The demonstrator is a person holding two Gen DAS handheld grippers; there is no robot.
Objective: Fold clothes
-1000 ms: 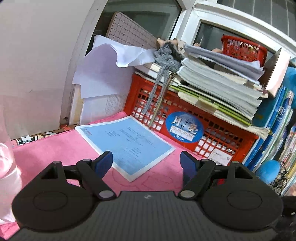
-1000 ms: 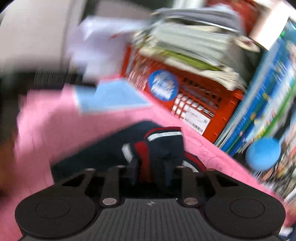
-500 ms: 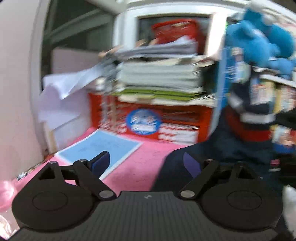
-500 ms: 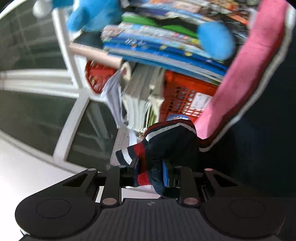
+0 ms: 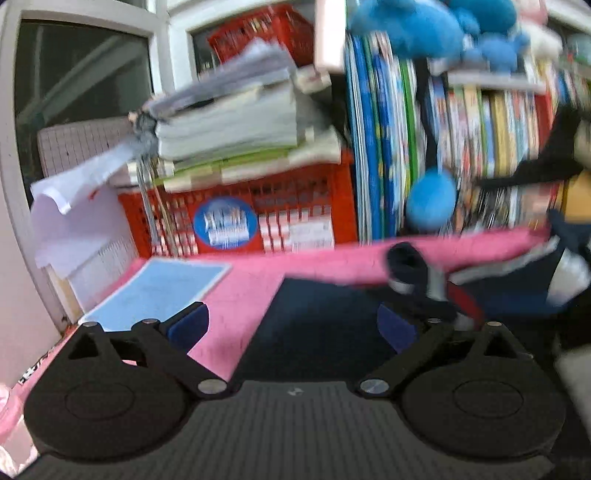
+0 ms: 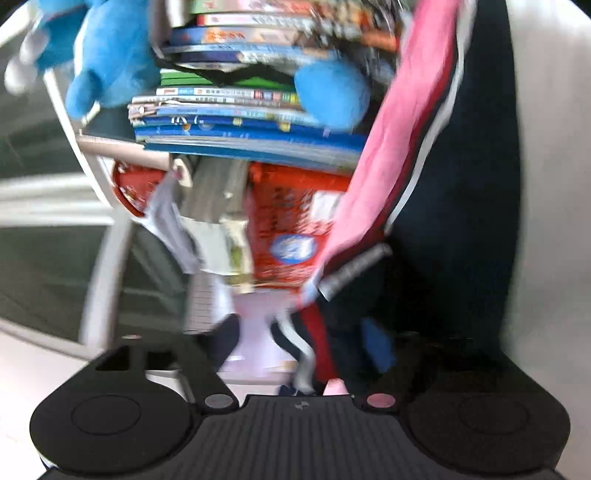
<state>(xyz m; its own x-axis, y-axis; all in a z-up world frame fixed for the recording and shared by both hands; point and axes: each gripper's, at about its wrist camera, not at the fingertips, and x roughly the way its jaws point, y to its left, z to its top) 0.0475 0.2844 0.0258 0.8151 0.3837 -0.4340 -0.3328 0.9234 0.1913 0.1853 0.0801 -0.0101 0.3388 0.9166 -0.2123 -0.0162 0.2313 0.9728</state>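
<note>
**Two hand-held grippers open, garment loose**

Both jaws have just been opening. Left hand-held gripper [image 5: 291, 326] spread wide, nothing between, over pink cloth-covered desk [image 5: 251, 291]. Right hand-held gripper [image 6: 295, 354] parted, striped cuff between but not pinched. Navy knit garment with red and white stripes [image 5: 332, 325] lies on desk. Soft, light, floppy; likely best taken at cuff or hem edge.

Setting: a lived-in home room, cluttered study or play corner. Landmark: red plastic crate [image 5: 266, 206] on a pink cloth-covered surface [image 5: 236, 291]. On top of the crate: stacked papers and books [image 5: 236, 122]. Right of it: upright children's books [image 5: 384, 147]. Above those: blue plush toy [image 5: 424, 26]. Behind the crate: white-framed window [image 5: 81, 74].
</note>
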